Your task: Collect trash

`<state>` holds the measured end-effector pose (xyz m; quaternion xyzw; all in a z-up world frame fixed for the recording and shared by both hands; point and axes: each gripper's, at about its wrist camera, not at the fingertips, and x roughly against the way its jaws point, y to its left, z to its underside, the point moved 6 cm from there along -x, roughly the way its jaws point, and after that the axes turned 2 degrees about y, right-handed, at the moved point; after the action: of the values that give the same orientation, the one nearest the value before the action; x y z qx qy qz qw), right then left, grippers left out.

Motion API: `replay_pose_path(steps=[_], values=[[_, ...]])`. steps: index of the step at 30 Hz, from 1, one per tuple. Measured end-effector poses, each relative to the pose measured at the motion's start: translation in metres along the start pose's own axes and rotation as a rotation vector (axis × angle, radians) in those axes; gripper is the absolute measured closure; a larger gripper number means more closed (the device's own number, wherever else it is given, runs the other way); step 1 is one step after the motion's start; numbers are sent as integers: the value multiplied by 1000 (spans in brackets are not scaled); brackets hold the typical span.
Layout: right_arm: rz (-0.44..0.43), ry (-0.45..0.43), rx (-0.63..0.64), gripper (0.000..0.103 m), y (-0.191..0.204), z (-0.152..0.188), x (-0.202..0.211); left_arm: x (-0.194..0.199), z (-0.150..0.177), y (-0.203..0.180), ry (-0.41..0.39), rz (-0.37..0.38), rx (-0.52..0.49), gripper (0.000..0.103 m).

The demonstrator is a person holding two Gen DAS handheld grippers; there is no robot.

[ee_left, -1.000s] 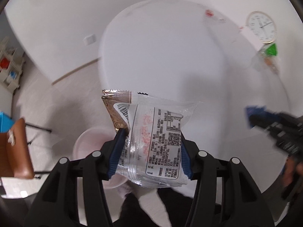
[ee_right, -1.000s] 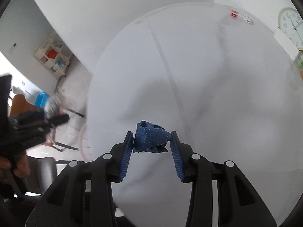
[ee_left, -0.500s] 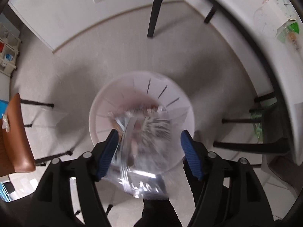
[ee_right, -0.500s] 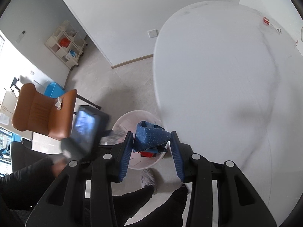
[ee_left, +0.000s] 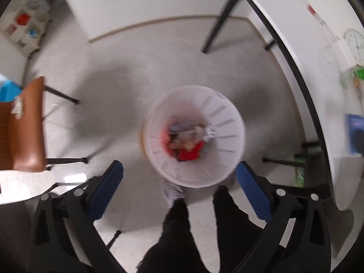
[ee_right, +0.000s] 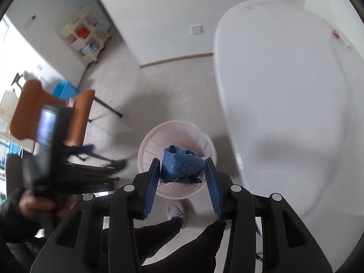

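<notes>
The right gripper [ee_right: 183,177] is clamped on a crumpled dark blue wrapper [ee_right: 180,167] with pale speckles, held directly above a white slotted wastebasket [ee_right: 150,145] on the floor. The left gripper [ee_left: 179,193] hangs spread wide and empty over the same wastebasket [ee_left: 229,122], which holds blurred red and silvery wrappers [ee_left: 188,141]. Beyond stand a white table [ee_right: 284,91] and a brown chair [ee_left: 22,136].

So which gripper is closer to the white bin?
Hard to call. Right gripper holds the blue wrapper over the white bin; left gripper hangs open above it.
</notes>
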<state>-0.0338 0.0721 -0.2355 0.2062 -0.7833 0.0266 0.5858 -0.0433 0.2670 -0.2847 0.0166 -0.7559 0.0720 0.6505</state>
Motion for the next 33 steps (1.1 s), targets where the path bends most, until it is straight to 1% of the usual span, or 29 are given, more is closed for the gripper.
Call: replay_pose_path(steps=[3, 5, 7, 9, 10, 11, 12, 13, 15, 16, 17, 20, 23, 24, 26, 29, 32, 33], values=[[-16, 42, 35, 61, 9, -4, -32, 23, 7, 26, -46, -59, 44, 8], [-28, 69, 53, 61, 16, -7, -55, 36, 10, 40, -66, -81, 76, 8], [-33, 99, 75, 61, 24, -10, -82, 45, 12, 49, -85, -90, 106, 8], [-20, 131, 92, 59, 29, -11, -109, 55, 13, 58, -104, -99, 139, 8], [-19, 144, 97, 55, 30, -9, -117, 58, 13, 60, -109, -103, 147, 8], [-18, 165, 99, 49, 31, -8, -131, 61, 14, 63, -114, -110, 155, 8], [-13, 179, 96, 29, 32, -7, -140, 61, 14, 64, -116, -115, 159, 8], [-1, 191, 93, 16, 31, -5, -146, 62, 14, 65, -116, -122, 161, 8], [40, 207, 91, 12, 29, -4, -157, 63, 13, 67, -114, -132, 163, 8], [52, 221, 93, 12, 30, -2, -159, 66, 12, 68, -116, -130, 162, 8], [57, 224, 94, 12, 30, -3, -156, 67, 11, 68, -119, -129, 162, 8], [62, 171, 103, 7, 35, -12, -130, 73, 5, 65, -131, -130, 160, 8], [40, 94, 100, 6, 39, -26, -86, 91, -3, 58, -161, -124, 145, 8], [32, 63, 94, 4, 40, -30, -67, 102, -7, 53, -184, -125, 136, 8], [27, -12, 82, 3, 36, -38, -26, 117, -14, 46, -218, -122, 117, 8], [62, -106, 38, 3, 15, -46, 27, 142, -27, 25, -274, -131, 81, 8], [103, -168, -44, 3, -22, -49, 68, 165, -42, -7, -322, -125, 40, 8], [116, -185, -75, 3, -40, -48, 82, 169, -45, -15, -329, -122, 32, 8]])
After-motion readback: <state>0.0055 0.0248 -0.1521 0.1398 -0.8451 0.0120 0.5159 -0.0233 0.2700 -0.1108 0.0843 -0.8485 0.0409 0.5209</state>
